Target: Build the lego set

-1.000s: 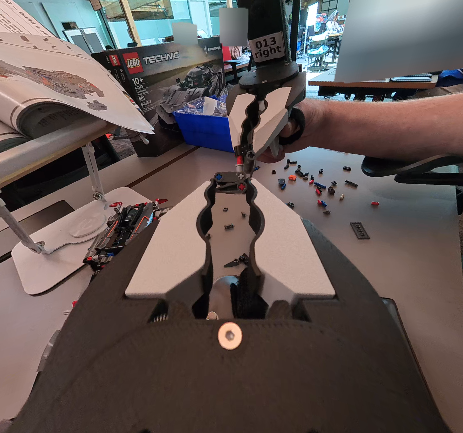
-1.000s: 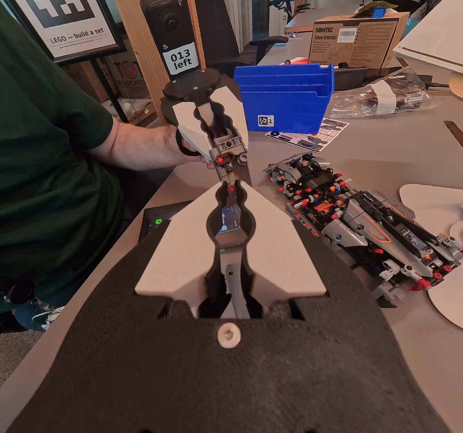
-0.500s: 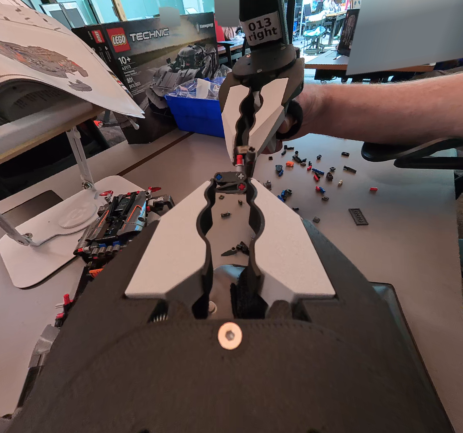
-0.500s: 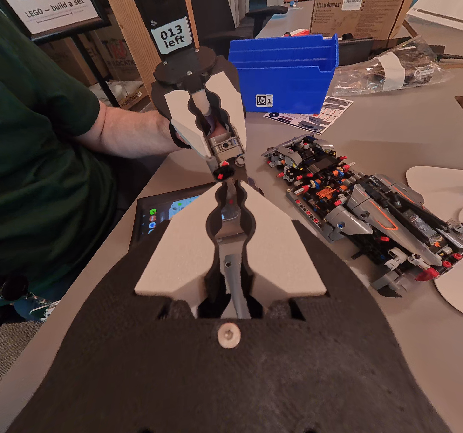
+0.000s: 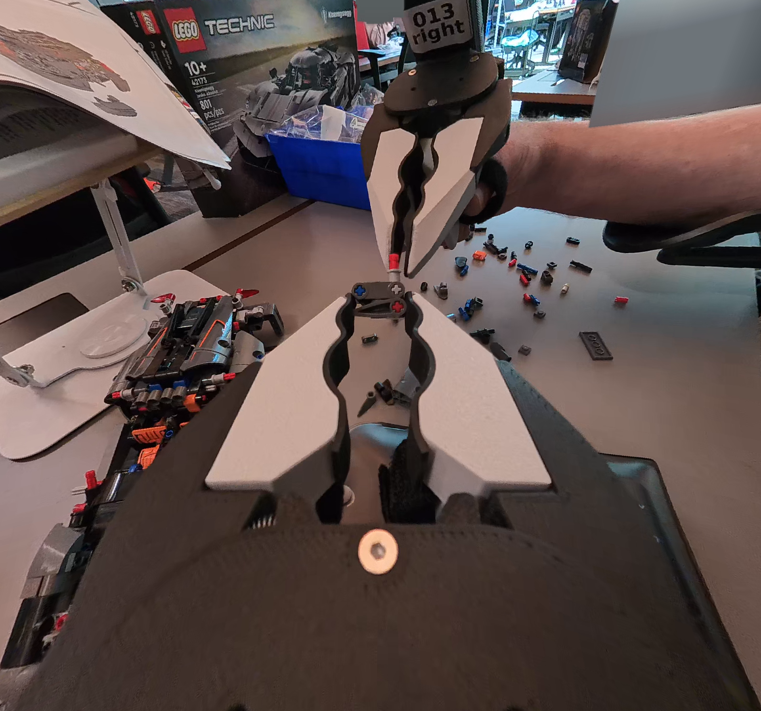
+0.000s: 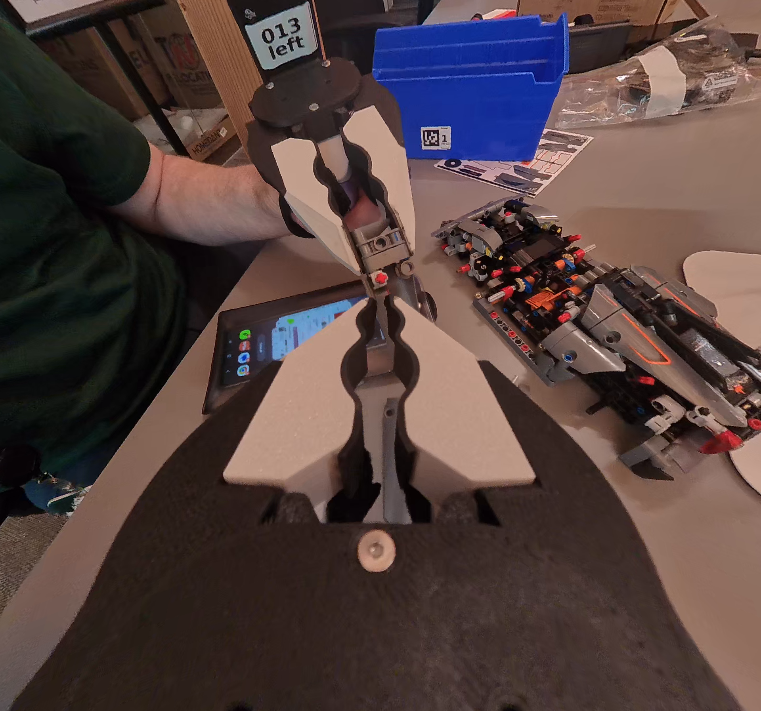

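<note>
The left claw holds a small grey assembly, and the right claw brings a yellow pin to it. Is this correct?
Not quite: the pin in the right claw is red, as the left wrist view shows. The left claw does hold the small grey assembly.

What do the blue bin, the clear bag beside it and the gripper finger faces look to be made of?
Blue bin: rigid moulded plastic, by its uniform colour and soft sheen. Clear bag: thin plastic film, crinkled and glinting. Right gripper fingers: pale matt faces with a fine grain, likely 3D-printed plastic; the dark wavy inner pads may be rubbery, unclear.
</note>
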The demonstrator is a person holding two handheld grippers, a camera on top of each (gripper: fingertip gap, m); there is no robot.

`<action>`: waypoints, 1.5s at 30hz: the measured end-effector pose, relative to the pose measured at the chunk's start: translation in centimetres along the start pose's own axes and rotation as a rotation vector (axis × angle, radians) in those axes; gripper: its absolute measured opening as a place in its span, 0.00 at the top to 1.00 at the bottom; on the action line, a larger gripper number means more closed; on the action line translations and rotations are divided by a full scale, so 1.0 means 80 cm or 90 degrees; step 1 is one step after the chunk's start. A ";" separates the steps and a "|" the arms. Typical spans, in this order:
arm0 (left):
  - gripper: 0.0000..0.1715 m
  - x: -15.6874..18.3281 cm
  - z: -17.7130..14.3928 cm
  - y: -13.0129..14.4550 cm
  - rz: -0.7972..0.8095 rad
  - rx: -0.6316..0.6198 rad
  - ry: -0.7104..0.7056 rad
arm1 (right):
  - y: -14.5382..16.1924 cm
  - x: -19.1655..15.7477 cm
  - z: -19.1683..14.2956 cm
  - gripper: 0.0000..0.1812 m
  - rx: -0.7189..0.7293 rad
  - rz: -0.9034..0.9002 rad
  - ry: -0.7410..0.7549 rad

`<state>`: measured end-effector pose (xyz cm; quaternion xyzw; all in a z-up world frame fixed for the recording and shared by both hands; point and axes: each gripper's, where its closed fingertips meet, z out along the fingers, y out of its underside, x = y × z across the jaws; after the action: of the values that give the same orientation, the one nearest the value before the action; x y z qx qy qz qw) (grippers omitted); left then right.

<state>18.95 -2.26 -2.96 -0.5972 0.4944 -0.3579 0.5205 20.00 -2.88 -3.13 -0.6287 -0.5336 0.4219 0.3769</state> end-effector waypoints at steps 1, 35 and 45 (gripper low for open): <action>0.87 -0.001 0.000 0.001 0.001 -0.002 -0.002 | 0.001 0.001 -0.001 0.98 -0.006 -0.001 0.004; 0.87 -0.002 -0.003 0.020 0.011 -0.039 0.000 | 0.184 -0.086 -0.001 0.95 -0.514 0.042 -0.196; 0.87 -0.004 -0.006 0.026 0.009 -0.051 0.005 | 0.152 -0.081 0.015 0.97 -0.444 -0.059 -0.170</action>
<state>17.96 -2.04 -4.89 -0.6128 0.5144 -0.3366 0.4966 22.73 -11.05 -13.96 -0.6337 -0.7177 0.2755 0.0858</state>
